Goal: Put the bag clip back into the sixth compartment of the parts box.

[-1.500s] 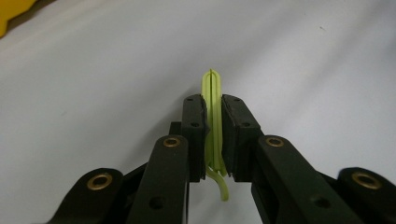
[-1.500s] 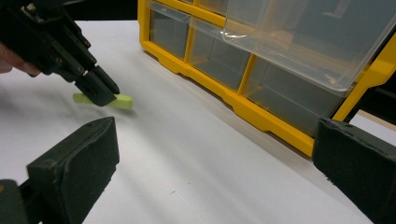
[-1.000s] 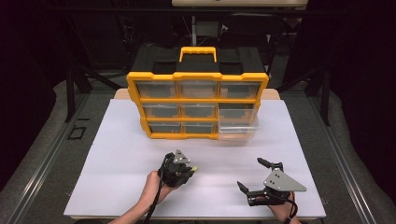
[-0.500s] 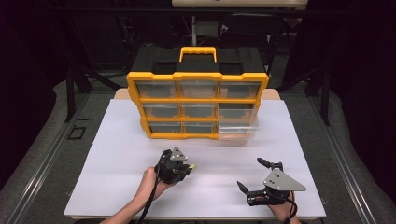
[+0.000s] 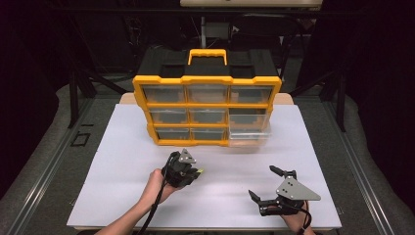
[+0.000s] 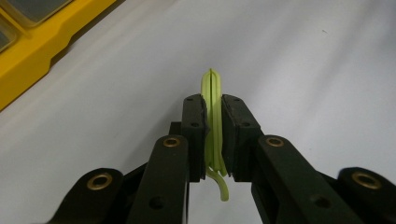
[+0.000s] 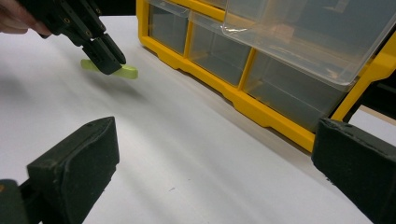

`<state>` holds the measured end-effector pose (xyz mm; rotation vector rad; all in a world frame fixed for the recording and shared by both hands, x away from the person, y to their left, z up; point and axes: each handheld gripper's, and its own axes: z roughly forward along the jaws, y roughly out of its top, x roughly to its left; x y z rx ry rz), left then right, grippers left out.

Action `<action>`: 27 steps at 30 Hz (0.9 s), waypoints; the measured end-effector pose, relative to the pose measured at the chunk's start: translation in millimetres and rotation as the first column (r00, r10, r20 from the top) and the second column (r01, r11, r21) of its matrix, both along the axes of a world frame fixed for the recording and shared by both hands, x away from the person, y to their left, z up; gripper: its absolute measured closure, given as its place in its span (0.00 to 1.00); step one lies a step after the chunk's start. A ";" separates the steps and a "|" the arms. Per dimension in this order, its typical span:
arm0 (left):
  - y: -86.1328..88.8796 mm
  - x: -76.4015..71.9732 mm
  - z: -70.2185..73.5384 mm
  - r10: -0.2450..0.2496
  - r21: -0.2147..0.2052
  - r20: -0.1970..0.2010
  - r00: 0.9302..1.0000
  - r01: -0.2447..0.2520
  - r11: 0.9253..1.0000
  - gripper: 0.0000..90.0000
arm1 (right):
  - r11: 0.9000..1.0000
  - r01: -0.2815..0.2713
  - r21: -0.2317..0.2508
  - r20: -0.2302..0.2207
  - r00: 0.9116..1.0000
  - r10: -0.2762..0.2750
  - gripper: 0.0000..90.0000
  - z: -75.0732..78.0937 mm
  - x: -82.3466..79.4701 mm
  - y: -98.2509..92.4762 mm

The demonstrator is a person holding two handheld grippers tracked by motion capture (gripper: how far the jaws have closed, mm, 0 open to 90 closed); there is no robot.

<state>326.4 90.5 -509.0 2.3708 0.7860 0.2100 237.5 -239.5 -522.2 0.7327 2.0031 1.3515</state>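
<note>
The left hand-held gripper point(image 5: 195, 172), clamped on a yellow-green strip point(image 6: 214, 121), has edged slightly left above the white surface point(image 5: 122, 147), barely changed from 1 second ago. The right hand-held gripper point(image 5: 264, 186) waits, jaws wide apart. The organizer's point(image 5: 208, 81) pulled-out clear drawer point(image 5: 249, 138) looks the likely destination.

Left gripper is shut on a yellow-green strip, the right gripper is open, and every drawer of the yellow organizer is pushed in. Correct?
Not every drawer: the lower right drawer of the organizer is pulled out, as the high view shows. The left gripper does clamp the strip, and the right gripper is open.
</note>
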 end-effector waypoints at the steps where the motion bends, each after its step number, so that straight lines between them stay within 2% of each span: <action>1: 0.1 0.8 0.5 -0.002 0.002 0.002 1.000 0.002 1.000 0.89 | 1.000 0.000 -0.001 0.001 1.000 0.000 0.00 0.1 -0.1 0.0; 13: -3.3 11.9 8.8 -0.029 0.037 0.004 1.000 0.029 0.999 0.89 | 1.000 0.000 -0.002 0.000 1.000 0.000 0.00 0.1 -0.1 0.1; 27: -7.9 23.2 24.0 -0.060 0.044 0.014 0.998 0.059 0.997 0.89 | 1.000 -0.001 -0.001 -0.003 1.000 0.001 0.00 0.0 0.1 -0.3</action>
